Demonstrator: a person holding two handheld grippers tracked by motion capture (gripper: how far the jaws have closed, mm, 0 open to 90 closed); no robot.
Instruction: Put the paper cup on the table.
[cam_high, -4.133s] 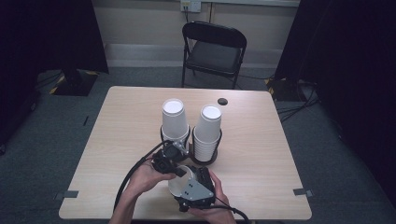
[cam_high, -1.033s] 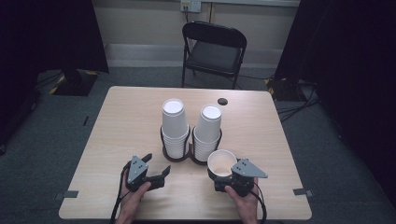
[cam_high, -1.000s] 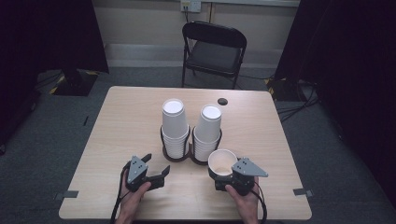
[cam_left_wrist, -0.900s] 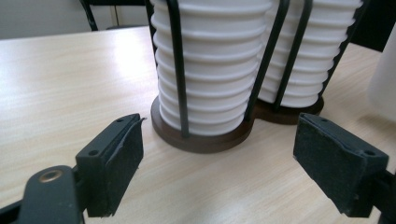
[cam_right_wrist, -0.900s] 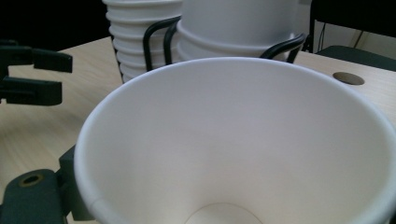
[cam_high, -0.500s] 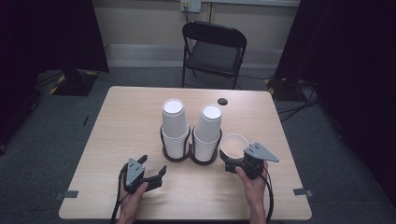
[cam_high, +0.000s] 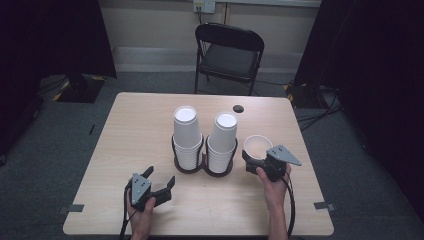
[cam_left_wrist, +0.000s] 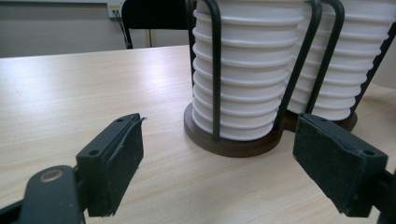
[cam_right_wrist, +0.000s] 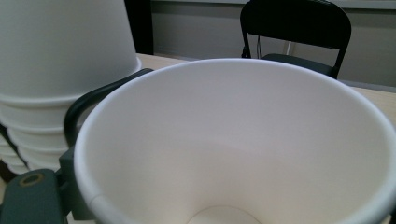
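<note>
Two stacks of upturned white paper cups, left stack (cam_high: 187, 131) and right stack (cam_high: 222, 136), stand in black wire holders on dark round bases at the table's middle. My right gripper (cam_high: 254, 159) is shut on a single white cup (cam_high: 258, 145), held mouth up just right of the right stack. In the right gripper view that cup (cam_right_wrist: 243, 140) is close up, with one finger (cam_right_wrist: 29, 198) at its lower left. My left gripper (cam_high: 160, 178) stands open near the front edge. In the left gripper view the left stack (cam_left_wrist: 252, 70) is beyond its empty pads (cam_left_wrist: 119, 163).
A black folding chair (cam_high: 229, 52) stands behind the table (cam_high: 135, 125). A small dark round thing (cam_high: 238, 108) lies near the far edge. Grey tape marks sit at the front corners. Dark curtains hang on both sides.
My right gripper has carried the single cup from the front centre out to the right and farther back, beside the right stack. The left gripper has stayed open and barely shifted.
</note>
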